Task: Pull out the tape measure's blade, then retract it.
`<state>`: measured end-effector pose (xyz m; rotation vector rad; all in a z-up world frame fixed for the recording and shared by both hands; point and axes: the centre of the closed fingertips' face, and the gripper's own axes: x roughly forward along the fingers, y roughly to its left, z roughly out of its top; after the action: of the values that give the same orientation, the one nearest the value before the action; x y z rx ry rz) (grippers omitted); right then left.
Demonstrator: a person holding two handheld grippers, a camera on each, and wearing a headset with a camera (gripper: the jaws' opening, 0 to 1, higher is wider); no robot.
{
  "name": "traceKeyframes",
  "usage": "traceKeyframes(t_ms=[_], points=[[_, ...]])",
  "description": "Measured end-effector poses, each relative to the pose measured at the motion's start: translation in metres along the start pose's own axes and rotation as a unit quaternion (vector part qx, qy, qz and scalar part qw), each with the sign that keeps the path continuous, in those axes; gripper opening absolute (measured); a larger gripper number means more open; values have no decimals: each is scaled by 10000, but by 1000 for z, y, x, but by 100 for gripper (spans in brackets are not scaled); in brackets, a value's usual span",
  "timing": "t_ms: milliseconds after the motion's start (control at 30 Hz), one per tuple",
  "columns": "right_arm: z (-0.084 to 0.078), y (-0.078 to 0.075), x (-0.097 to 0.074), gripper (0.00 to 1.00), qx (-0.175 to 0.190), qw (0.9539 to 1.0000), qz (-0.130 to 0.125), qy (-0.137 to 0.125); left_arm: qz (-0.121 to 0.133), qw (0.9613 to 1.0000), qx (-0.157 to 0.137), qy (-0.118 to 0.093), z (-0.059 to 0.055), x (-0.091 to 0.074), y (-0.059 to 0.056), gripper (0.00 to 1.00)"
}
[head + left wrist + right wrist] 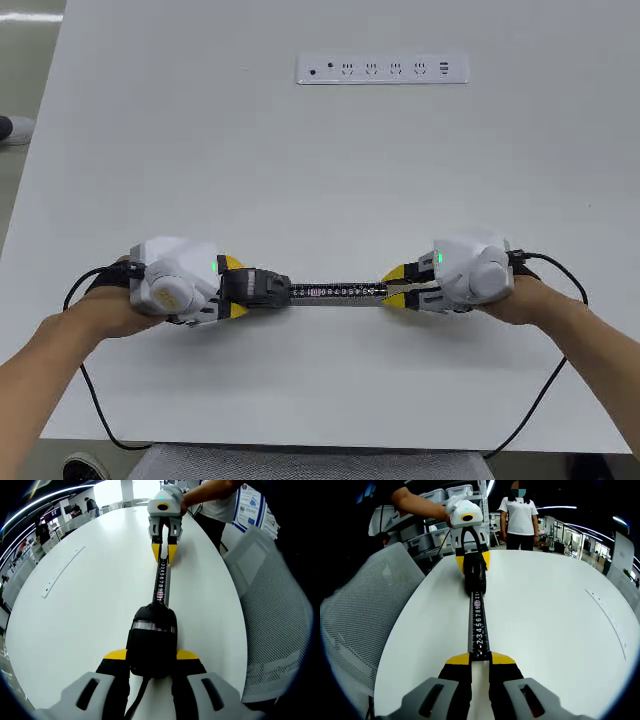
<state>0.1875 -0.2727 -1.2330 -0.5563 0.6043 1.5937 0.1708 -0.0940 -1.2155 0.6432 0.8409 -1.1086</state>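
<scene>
Tape measure point(256, 288) in left gripper point(238, 288); blade point(338, 292) reaches right gripper point(396, 287).

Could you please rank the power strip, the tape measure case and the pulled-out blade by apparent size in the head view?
1. power strip, largest even though it lies farthest away.
2. tape measure case.
3. blade: longer than the case, but far thinner.
</scene>
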Motion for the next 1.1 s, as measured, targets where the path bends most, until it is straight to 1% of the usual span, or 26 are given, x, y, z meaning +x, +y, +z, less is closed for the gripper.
traceKeyframes(t_ms=[133,700,967,1100], points=[[-3,0,-2,9,14,10000,-3,9,-9,10000,9,10,0,0,0,28],[-8,0,-15,9,37,10000,-15,23,-27,10000,6,50,-1,0,0,28],[-13,0,-19,9,70,10000,-4,43,-28,10000,10,57,0,0,-1,28],[-12,1,-21,9,79,10000,-5,32,-29,10000,3,58,1,-1,-1,28]])
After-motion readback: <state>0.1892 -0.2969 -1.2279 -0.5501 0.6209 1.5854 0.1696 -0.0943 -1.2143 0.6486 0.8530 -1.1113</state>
